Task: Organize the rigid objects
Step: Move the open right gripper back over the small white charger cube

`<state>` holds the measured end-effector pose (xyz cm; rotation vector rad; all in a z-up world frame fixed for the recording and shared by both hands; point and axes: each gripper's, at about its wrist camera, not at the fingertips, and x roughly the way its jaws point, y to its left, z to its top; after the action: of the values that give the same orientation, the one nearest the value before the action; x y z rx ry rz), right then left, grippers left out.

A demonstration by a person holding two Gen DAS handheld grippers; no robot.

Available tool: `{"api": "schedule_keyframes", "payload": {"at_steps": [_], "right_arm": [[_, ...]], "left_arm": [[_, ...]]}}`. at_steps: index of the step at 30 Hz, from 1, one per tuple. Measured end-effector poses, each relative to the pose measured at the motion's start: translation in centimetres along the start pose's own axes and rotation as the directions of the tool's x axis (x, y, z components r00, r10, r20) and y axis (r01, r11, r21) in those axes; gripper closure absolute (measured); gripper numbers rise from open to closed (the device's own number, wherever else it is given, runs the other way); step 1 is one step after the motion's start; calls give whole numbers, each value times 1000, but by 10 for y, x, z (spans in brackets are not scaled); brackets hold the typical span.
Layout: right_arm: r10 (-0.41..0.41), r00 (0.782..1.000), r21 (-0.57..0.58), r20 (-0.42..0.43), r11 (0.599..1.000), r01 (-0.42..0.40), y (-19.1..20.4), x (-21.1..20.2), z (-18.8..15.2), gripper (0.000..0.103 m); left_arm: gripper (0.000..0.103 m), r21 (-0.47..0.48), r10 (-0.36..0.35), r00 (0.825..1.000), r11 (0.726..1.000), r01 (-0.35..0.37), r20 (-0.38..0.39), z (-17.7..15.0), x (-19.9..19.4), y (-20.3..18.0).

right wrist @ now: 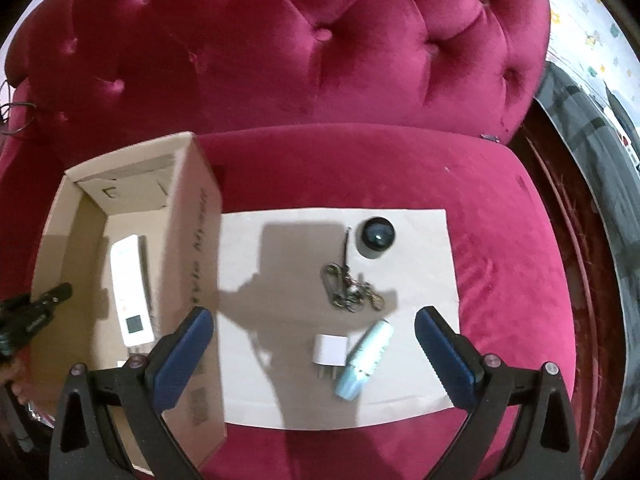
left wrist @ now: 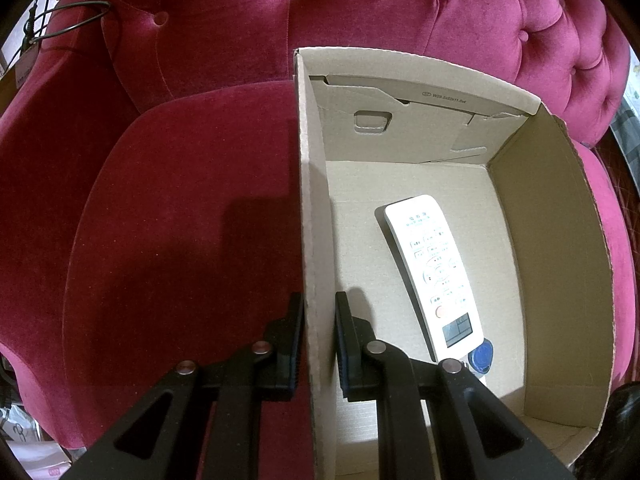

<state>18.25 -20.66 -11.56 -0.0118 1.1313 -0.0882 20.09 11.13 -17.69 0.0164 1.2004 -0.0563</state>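
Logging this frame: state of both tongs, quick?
Left tongs: shut on the cardboard box side wall.
Right tongs: open, holding nothing, above the white charger.

There is one cardboard box (right wrist: 200, 240) with one white remote (left wrist: 434, 270) and one blue tag (left wrist: 480, 360) inside, plus one flat cardboard sheet (right wrist: 248, 320), one black cap (right wrist: 376, 242), one keychain (right wrist: 348, 292), one white plug (right wrist: 330, 354) and one light blue tube (right wrist: 364, 360).

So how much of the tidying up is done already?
Just a bit. The white remote and a small blue tag already lie in the cardboard box. The left gripper pinches the box's wall; the right gripper is open and empty. Left on the flat cardboard sheet: the white charger, light blue tube, keychain and black round thing.
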Motion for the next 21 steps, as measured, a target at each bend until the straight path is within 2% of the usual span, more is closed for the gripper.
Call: {"api": "schedule_keyframes", "payload": {"at_steps": [15, 17, 21], "right_arm": [[-5, 997, -25, -74, 1000, 3, -12, 45, -19, 1], [-4, 996, -26, -85, 1000, 2, -13, 51, -21, 3], [5, 994, -14, -109, 1000, -7, -16, 62, -26, 12]], "left_arm": [[87, 0, 5, 1000, 1000, -5, 0, 0, 1, -2], [87, 3, 9, 1000, 1000, -9, 0, 0, 2, -3], [87, 4, 10, 1000, 1000, -10, 1, -1, 2, -4]]}}
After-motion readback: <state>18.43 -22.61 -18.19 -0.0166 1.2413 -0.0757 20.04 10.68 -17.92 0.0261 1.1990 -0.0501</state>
